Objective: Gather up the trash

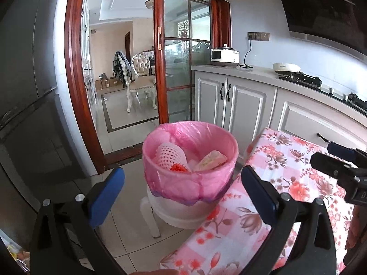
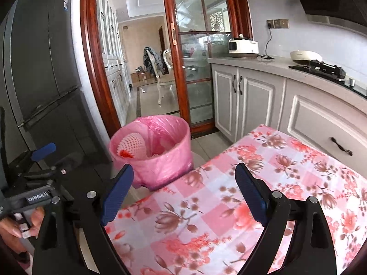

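Note:
A bin lined with a pink bag (image 1: 190,178) (image 2: 165,160) stands on a white stool just past the table's left end. Inside lie a white foam fruit net (image 1: 168,154) (image 2: 134,146), a red scrap (image 1: 178,167) and a pale wrapper (image 1: 212,160). My left gripper (image 1: 183,197) is open, its blue pads wide apart, with the bin in front of it and nothing between the fingers. My right gripper (image 2: 184,192) is open too, over the floral tablecloth (image 2: 229,206), empty. Each gripper shows at the edge of the other's view.
A dark fridge (image 2: 41,68) stands on the left. White cabinets (image 2: 252,96) with a counter, a rice cooker (image 2: 243,47) and a gas hob (image 2: 325,67) run along the right. A wooden-framed glass sliding door (image 2: 195,68) opens onto a dining room with chairs.

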The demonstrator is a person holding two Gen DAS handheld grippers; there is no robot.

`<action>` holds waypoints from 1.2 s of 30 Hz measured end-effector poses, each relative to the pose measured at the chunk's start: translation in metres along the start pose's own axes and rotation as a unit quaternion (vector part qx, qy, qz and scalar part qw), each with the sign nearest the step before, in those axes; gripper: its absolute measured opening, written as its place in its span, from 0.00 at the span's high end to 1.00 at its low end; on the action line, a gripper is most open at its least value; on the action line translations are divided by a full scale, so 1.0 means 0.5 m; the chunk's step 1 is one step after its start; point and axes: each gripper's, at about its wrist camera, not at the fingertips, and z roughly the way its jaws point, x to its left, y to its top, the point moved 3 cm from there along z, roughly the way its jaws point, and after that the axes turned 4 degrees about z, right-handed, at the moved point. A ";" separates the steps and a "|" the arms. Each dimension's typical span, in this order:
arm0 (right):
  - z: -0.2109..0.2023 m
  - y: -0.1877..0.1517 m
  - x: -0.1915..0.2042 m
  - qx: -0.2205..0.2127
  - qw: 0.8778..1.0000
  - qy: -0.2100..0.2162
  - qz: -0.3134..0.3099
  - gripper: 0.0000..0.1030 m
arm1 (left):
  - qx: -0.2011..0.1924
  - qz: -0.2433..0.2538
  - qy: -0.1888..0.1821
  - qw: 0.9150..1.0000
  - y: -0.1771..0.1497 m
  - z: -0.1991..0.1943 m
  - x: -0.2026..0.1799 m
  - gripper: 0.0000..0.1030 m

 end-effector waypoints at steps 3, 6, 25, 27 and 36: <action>-0.004 -0.010 -0.008 0.002 1.000 -0.009 -0.003 0.17 | 0.006 -0.012 -0.007 1.000 -0.002 -0.008 -0.006 0.04; -0.006 -0.014 -0.014 0.004 1.000 -0.011 -0.005 0.17 | 0.005 -0.021 -0.005 1.000 -0.004 -0.015 -0.011 0.04; -0.024 -0.015 -0.006 0.002 1.000 -0.006 -0.009 0.17 | 0.019 -0.019 -0.013 1.000 -0.011 -0.037 -0.038 0.04; -0.024 -0.015 -0.006 0.002 1.000 -0.006 -0.008 0.17 | 0.018 -0.021 -0.011 1.000 -0.011 -0.039 -0.037 0.04; -0.022 -0.013 -0.002 0.004 1.000 -0.006 -0.010 0.17 | 0.019 -0.028 -0.011 0.999 -0.015 -0.045 -0.026 0.04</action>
